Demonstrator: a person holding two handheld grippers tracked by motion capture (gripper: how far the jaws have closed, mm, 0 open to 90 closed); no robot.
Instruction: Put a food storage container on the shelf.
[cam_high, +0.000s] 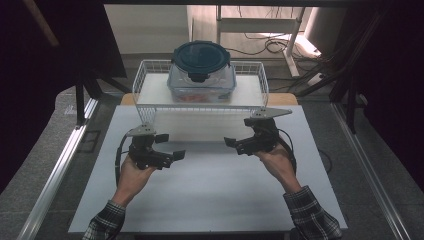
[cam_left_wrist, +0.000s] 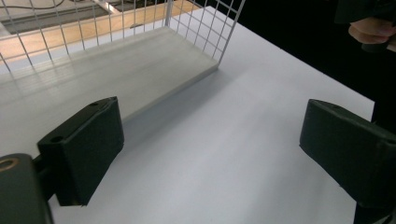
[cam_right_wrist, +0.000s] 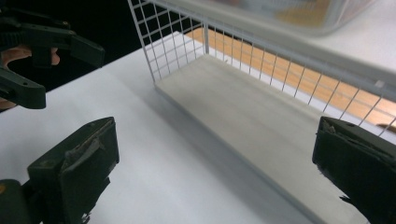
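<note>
A clear round container with a dark teal clip lid (cam_high: 202, 75) stands on top of a white wire rack (cam_high: 150, 97) at the far edge of the white table board (cam_high: 210, 195). My left gripper (cam_high: 171, 146) hovers just in front of the rack's left end, open, with nothing between its jaws (cam_left_wrist: 210, 149). My right gripper (cam_high: 239, 132) is in front of the rack's right end, also open and empty (cam_right_wrist: 215, 172). Both point inward toward each other. The rack's lower shelf (cam_left_wrist: 140, 65) (cam_right_wrist: 243, 107) is bare. The container's blurred base (cam_right_wrist: 303, 14) is above it.
The board's near half lies bare below my hands. A metal rail (cam_high: 60, 170) runs along the left and another (cam_high: 372, 175) along the right. Behind the rack stand a white frame (cam_high: 260, 25) and loose cables (cam_high: 280, 45). Dark curtains flank both sides.
</note>
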